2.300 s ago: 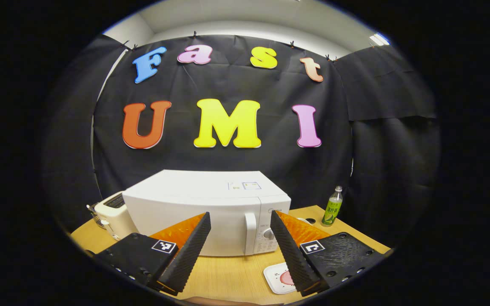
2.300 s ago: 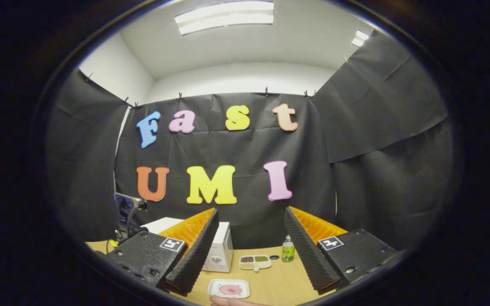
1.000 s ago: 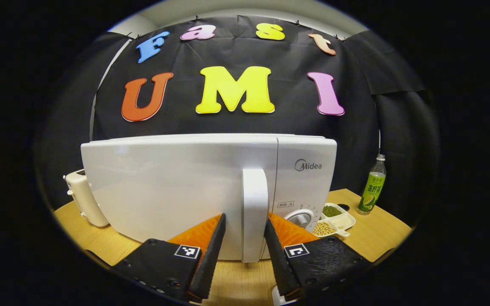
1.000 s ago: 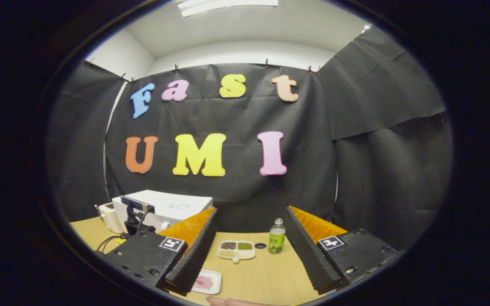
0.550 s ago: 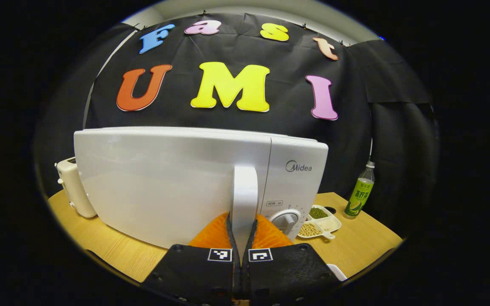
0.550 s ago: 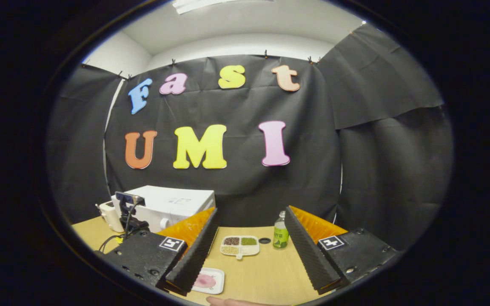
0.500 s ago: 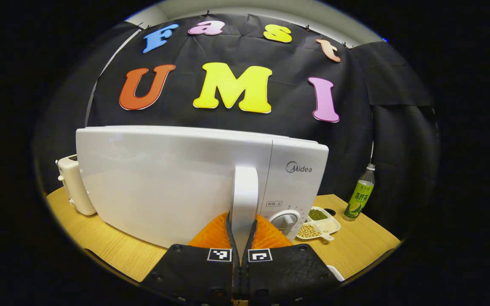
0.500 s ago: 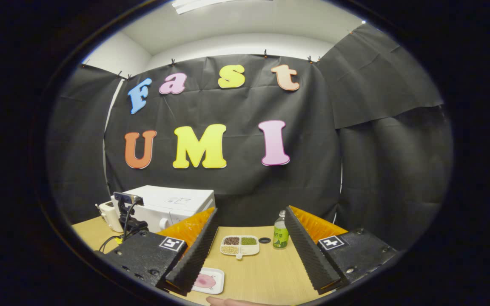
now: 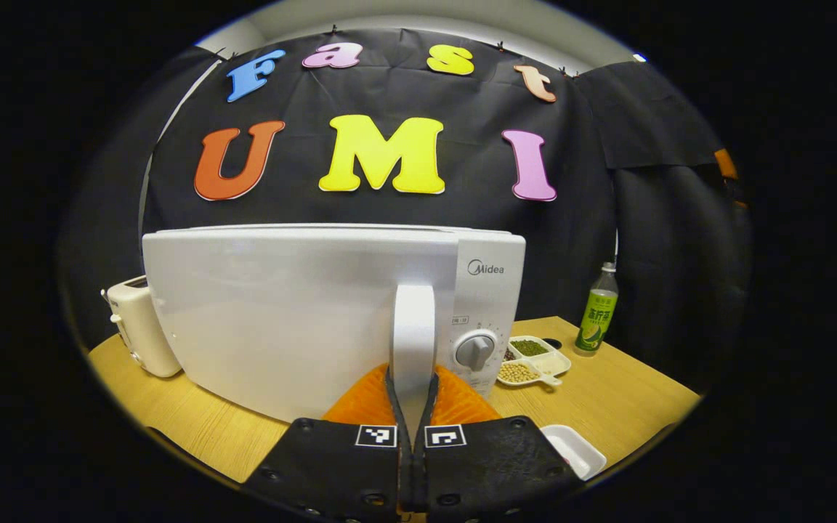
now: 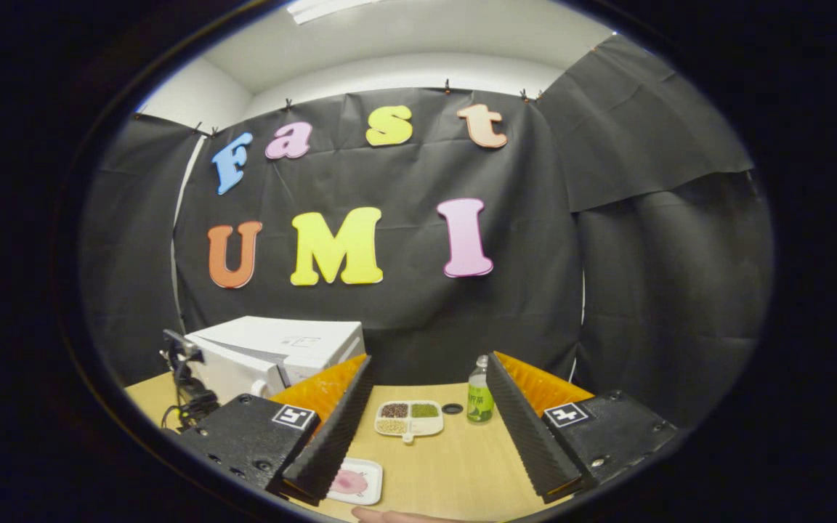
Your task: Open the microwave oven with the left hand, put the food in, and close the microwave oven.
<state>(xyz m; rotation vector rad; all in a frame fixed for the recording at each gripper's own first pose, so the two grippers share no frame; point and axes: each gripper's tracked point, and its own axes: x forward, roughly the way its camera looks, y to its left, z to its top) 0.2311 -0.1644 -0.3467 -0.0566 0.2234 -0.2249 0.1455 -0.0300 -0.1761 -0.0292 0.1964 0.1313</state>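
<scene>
Clamping door handle (image 9: 413,327), left gripper (image 9: 411,396); right gripper (image 10: 426,425) wide open, plate (image 10: 354,481) below.

— Left gripper, condition?

— My left gripper (image 9: 412,375) is closed down. Both fingers (image 9: 370,388) press on the white upright bar handle (image 9: 413,319), one on each flank of its lower end. The two finger bases meet at the bottom centre of the left gripper view, with a thin seam between them. The tool points level and straight ahead.

— Right gripper?

— My right gripper (image 10: 429,359) is spread wide with nothing between its fingers (image 10: 331,436). It is held above the table, apart from everything, tilted slightly down. A bare fingertip (image 10: 382,515) shows at the lower edge of the right gripper view.
</scene>
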